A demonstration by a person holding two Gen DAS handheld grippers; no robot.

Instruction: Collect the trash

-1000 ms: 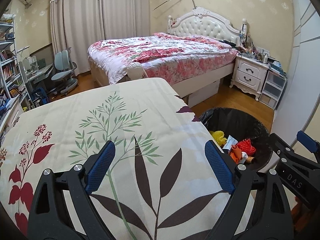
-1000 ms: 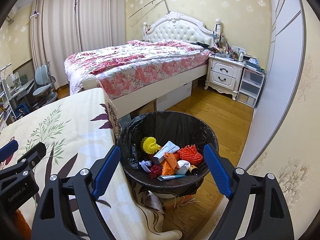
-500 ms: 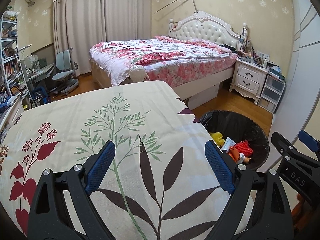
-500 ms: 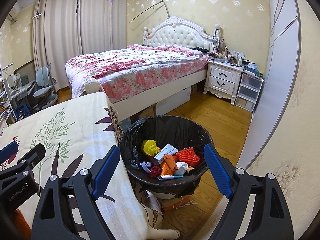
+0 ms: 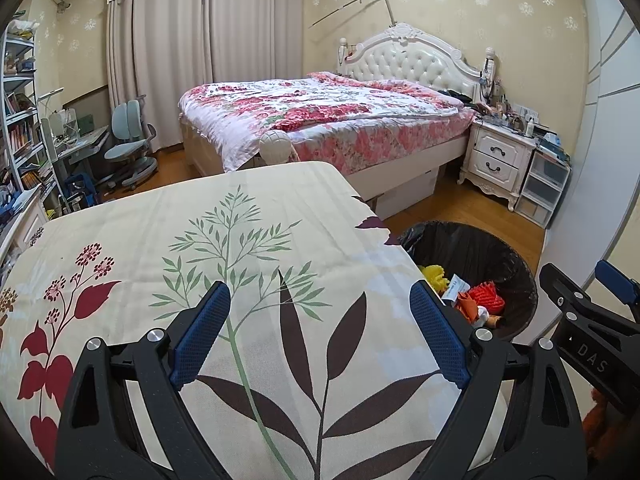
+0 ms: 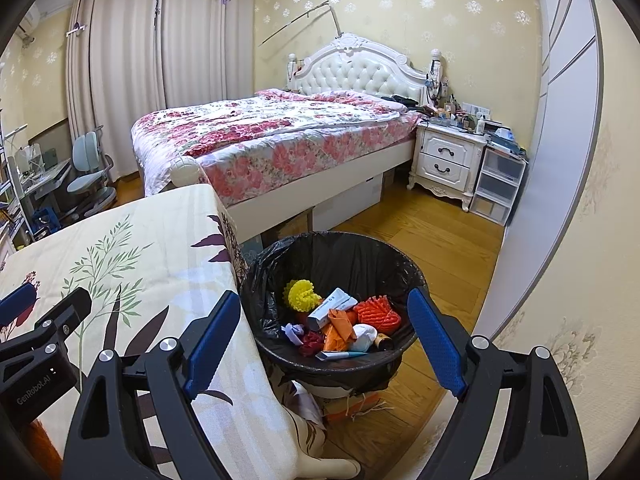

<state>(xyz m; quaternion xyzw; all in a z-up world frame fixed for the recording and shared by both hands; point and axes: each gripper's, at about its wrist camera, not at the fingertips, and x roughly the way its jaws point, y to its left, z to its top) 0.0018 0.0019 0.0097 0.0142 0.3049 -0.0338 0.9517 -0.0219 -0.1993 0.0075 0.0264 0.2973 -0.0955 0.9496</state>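
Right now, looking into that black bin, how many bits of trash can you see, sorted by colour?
In the bin, as far as shows:
Yellow: 1, a knobbly ball
Orange: 2, a net and a crumpled wrapper
White: 3, a tube, a wad, a flat packet
Purple: 1, a scrap
Dark red: 1, a scrap
Total: 8, maybe more hidden beneath.

Black-lined bin point(image 6: 332, 256) (beside the table) holds mixed trash point(image 6: 340, 320); upright on floor.
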